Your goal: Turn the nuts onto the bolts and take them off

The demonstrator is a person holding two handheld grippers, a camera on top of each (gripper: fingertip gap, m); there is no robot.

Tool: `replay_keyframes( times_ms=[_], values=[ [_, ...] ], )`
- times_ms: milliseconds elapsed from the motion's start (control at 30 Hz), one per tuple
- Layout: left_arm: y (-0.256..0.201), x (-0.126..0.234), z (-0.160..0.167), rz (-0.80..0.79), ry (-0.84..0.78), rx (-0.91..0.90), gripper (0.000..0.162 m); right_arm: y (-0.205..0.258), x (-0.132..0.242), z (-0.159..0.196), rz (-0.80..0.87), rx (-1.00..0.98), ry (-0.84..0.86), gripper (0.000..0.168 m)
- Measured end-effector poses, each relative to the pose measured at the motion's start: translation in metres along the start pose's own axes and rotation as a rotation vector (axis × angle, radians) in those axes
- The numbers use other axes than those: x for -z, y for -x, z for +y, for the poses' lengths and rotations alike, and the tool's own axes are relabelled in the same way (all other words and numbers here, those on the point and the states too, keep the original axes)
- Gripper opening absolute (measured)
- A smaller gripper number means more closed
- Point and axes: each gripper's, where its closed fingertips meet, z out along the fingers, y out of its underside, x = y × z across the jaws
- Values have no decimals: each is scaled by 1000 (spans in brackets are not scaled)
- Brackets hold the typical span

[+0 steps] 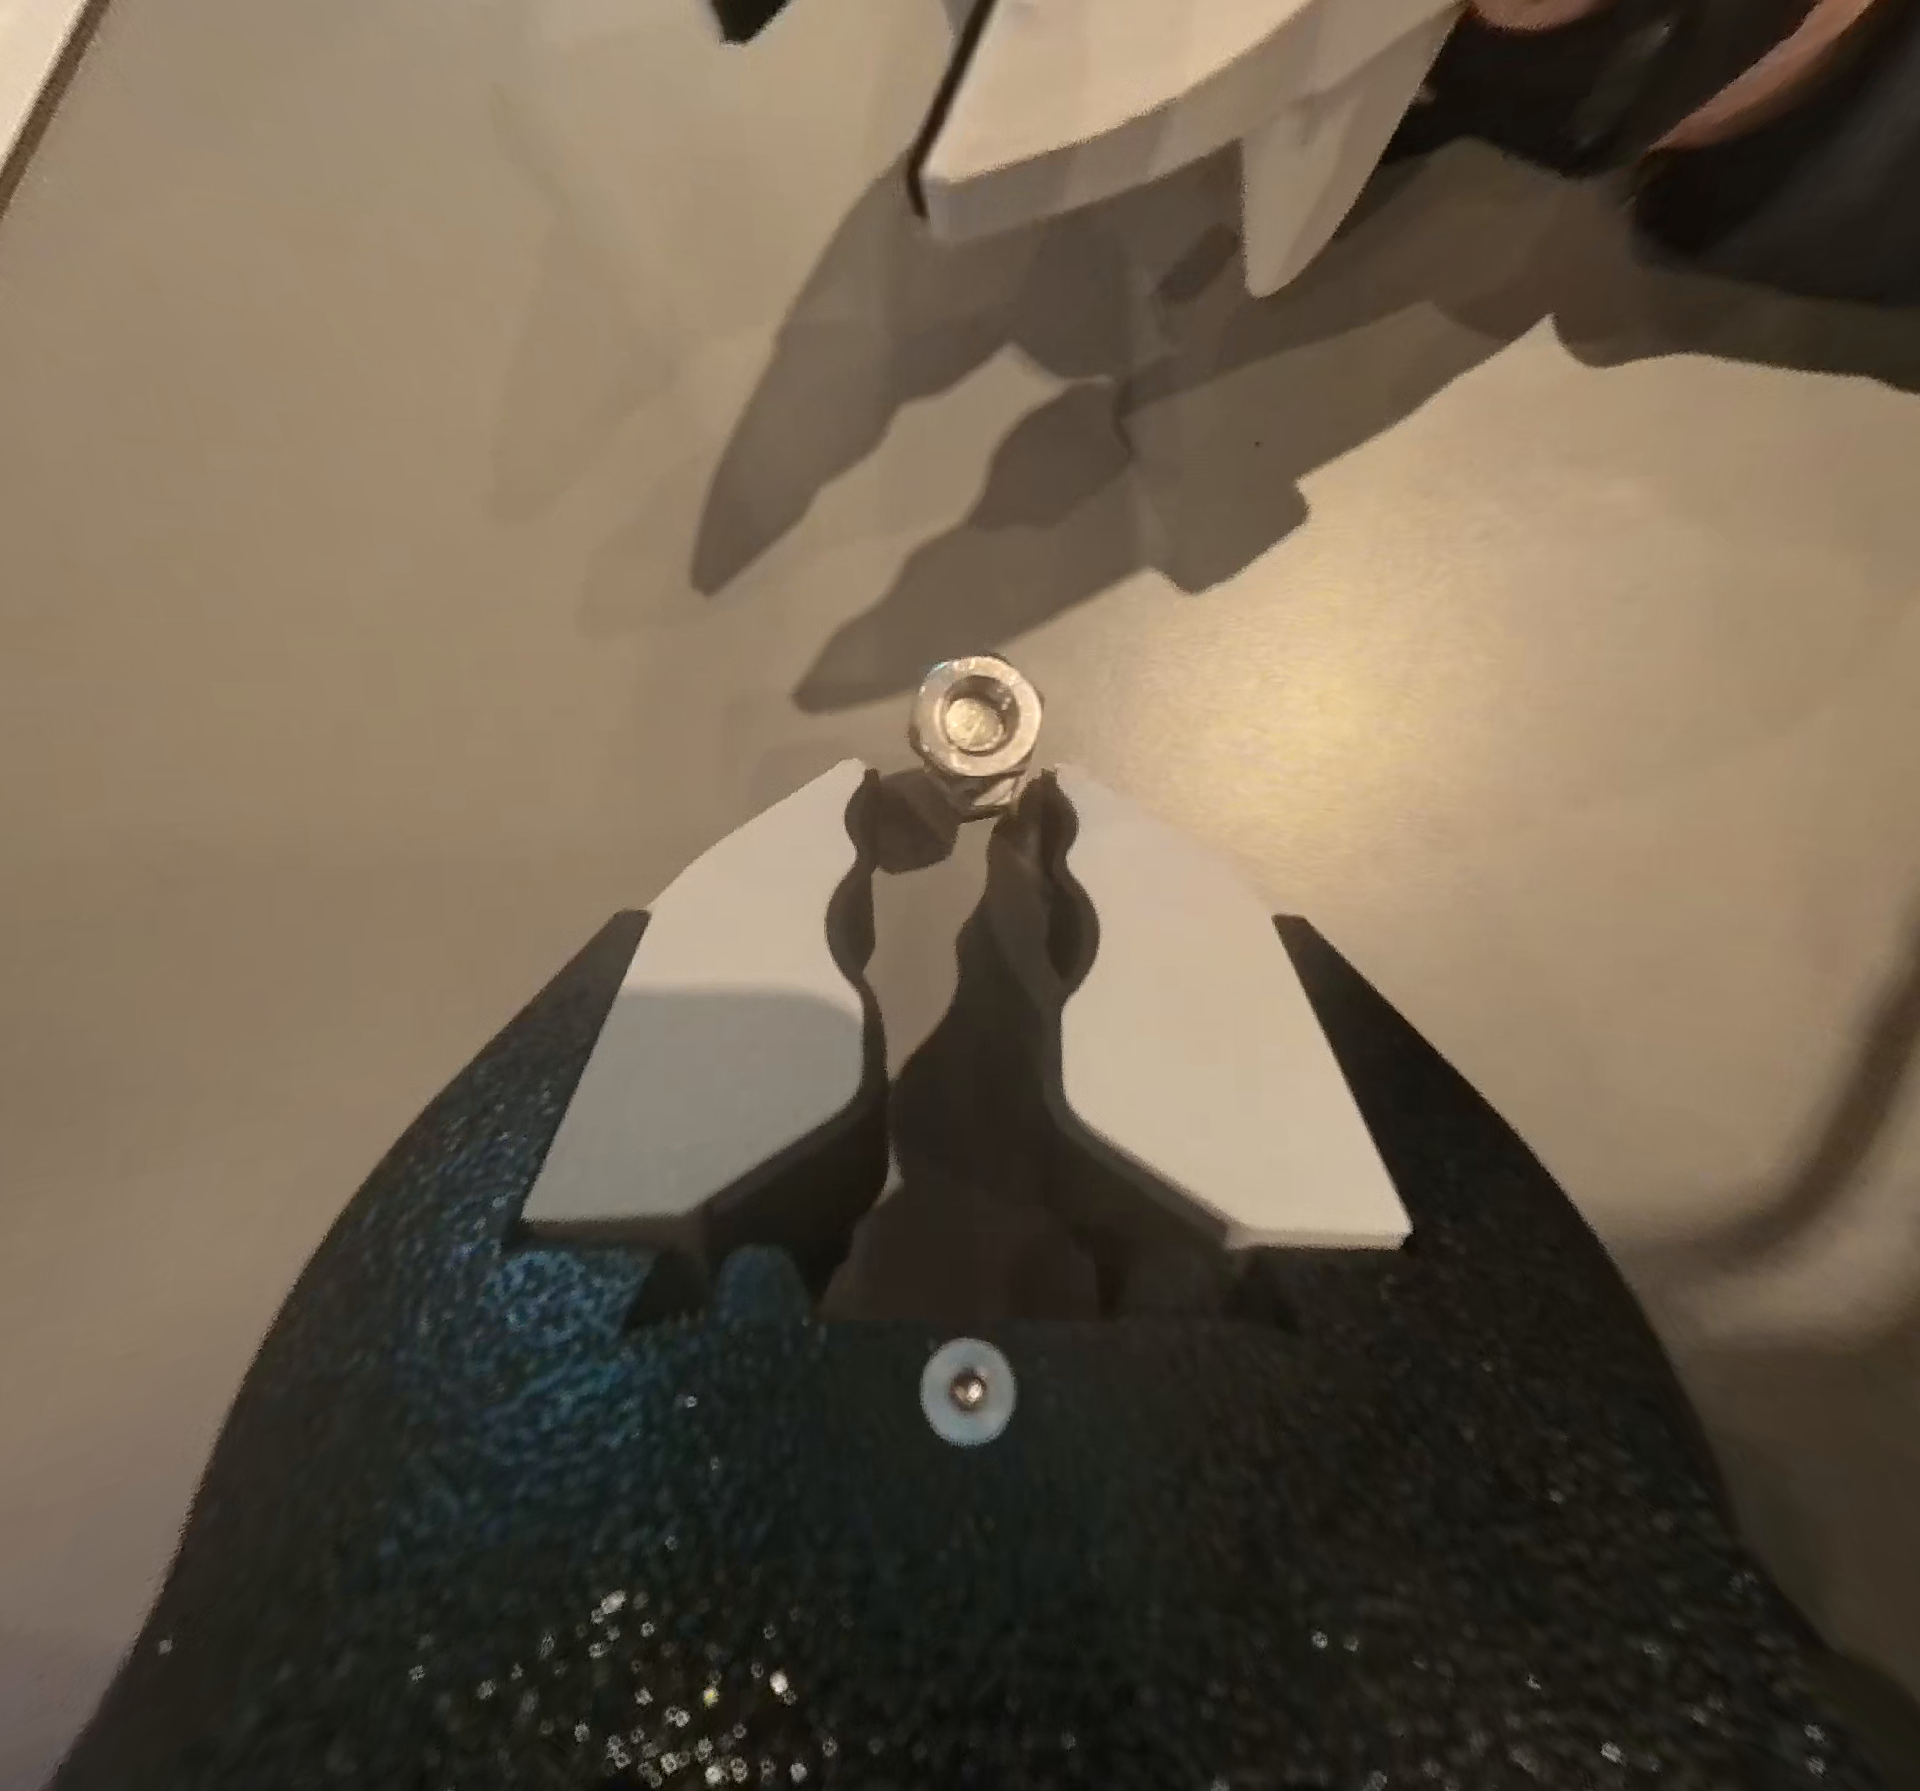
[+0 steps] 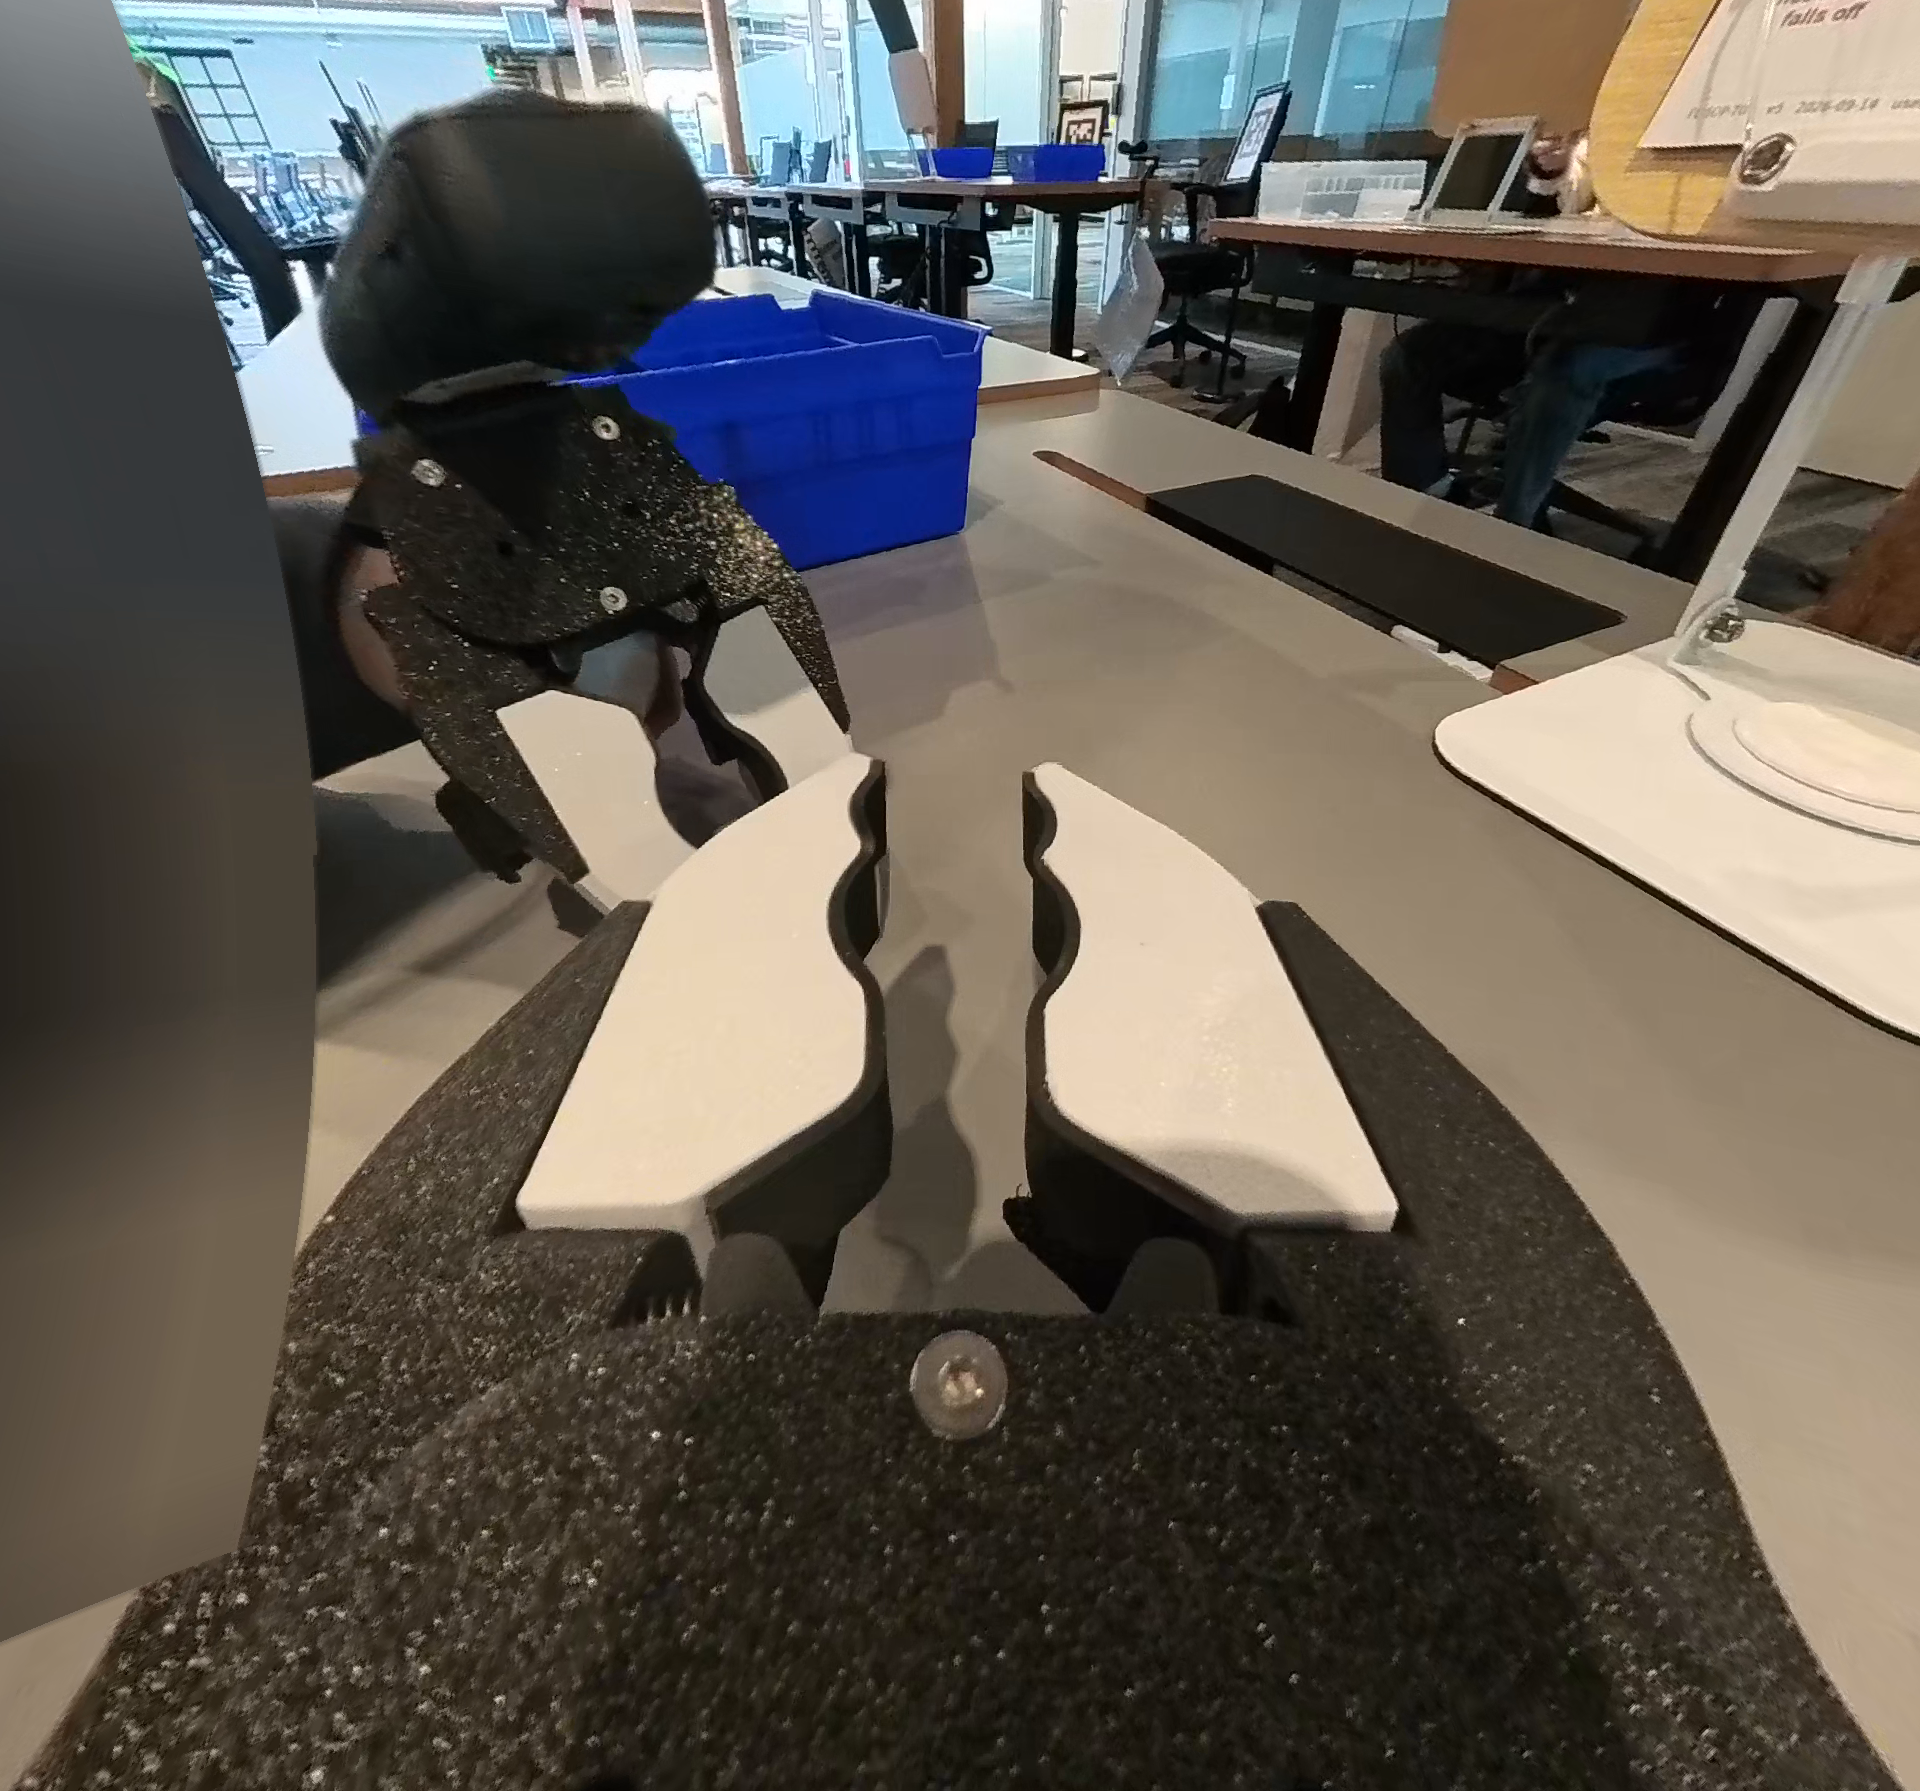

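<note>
Two grippers share a plain grey tabletop (image 2: 1195,702). In the left wrist view the left gripper (image 1: 961,780) sits at the centre of the frame, its fingertips pinched narrow around a small steel bolt (image 1: 971,796); a hex nut (image 1: 968,718) is threaded on the bolt's end, which points toward the camera just above the tips. The right gripper (image 1: 1091,183) fills the upper right of that frame, blurred, clear of the bolt, and throws a broad shadow across the table below it.

In the right wrist view the right gripper (image 2: 954,796) reaches up from the bottom centre with its white fingers (image 2: 727,1014) parted moderately and only bare table showing between them. The left gripper (image 2: 717,796) shows at middle left. A blue plastic bin (image 2: 831,432) stands on the table behind it. At the right edge a white stand base (image 2: 1662,858) rests on the table, and a black rectangular cutout (image 2: 1382,557) lies just beyond it. The background is an open office with rows of desks, chairs, glass partitions and wooden posts.
</note>
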Motion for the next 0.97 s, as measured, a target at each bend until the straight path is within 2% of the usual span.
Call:
replay_keyframes(
  times_ms=[267, 967],
  values=[
    [-1, -1, -1, 32, -8, -16, 24, 4, -2, 2, -22, 16, 14, 25],
    [-1, -3, -4, 79, -49, -20, 27, 14, -4, 4, -93, 3, 36, 25]
  ],
)
